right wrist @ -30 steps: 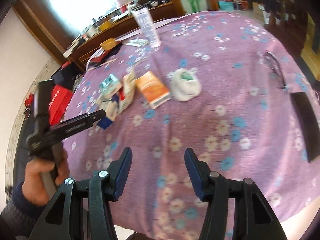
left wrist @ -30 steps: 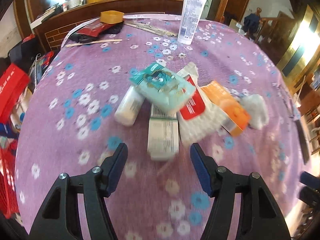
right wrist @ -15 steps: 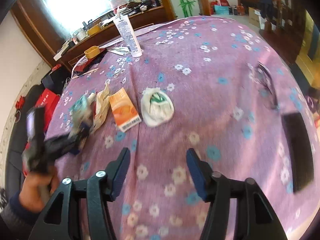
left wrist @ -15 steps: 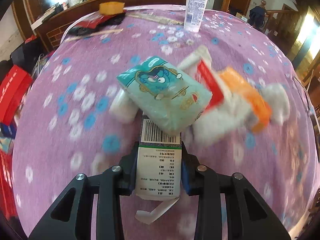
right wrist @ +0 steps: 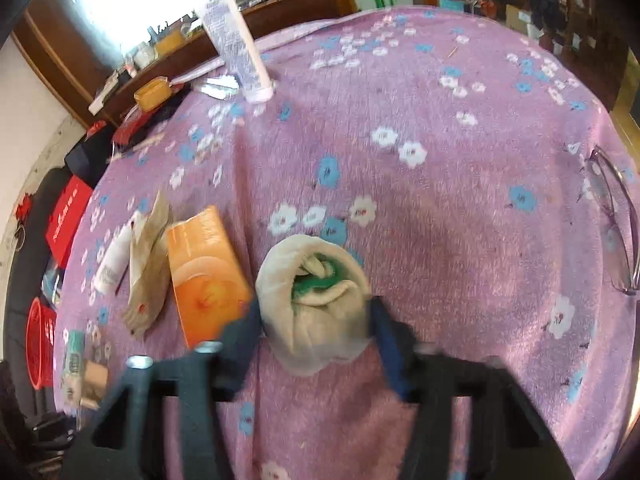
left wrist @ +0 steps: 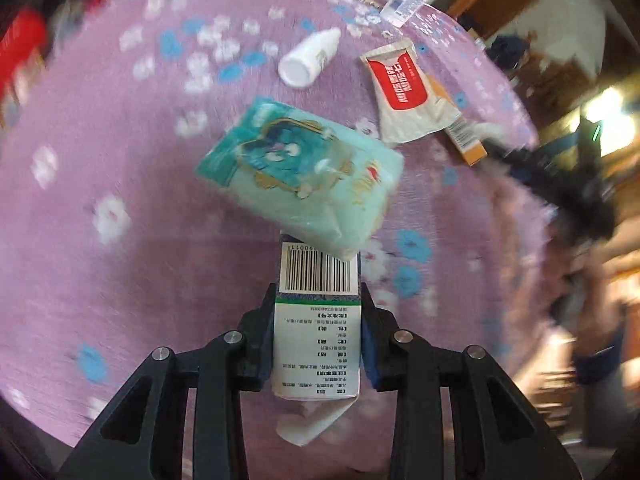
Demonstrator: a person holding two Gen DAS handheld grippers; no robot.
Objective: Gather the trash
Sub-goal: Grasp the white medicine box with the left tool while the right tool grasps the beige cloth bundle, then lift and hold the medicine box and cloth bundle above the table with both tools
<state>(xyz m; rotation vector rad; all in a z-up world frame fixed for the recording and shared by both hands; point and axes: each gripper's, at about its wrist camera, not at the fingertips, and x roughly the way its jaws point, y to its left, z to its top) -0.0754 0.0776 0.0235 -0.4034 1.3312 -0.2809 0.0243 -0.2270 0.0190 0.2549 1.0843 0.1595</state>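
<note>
While closing, right gripper (right wrist: 316,332) fingers (right wrist: 390,344) flank the cloth bundle (right wrist: 316,304).

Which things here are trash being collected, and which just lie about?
Trash: white carton in left gripper; crumpled wad between right gripper; orange box; red sachet.
Lying about: glasses; tall tube.

Barcode digits "90011" on carton (left wrist: 318,320)

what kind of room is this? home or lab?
Most likely a lived-in home room: a table under a purple flowered cloth, a cluttered wooden sideboard by a bright window, and eyeglasses left on the cloth.
</note>
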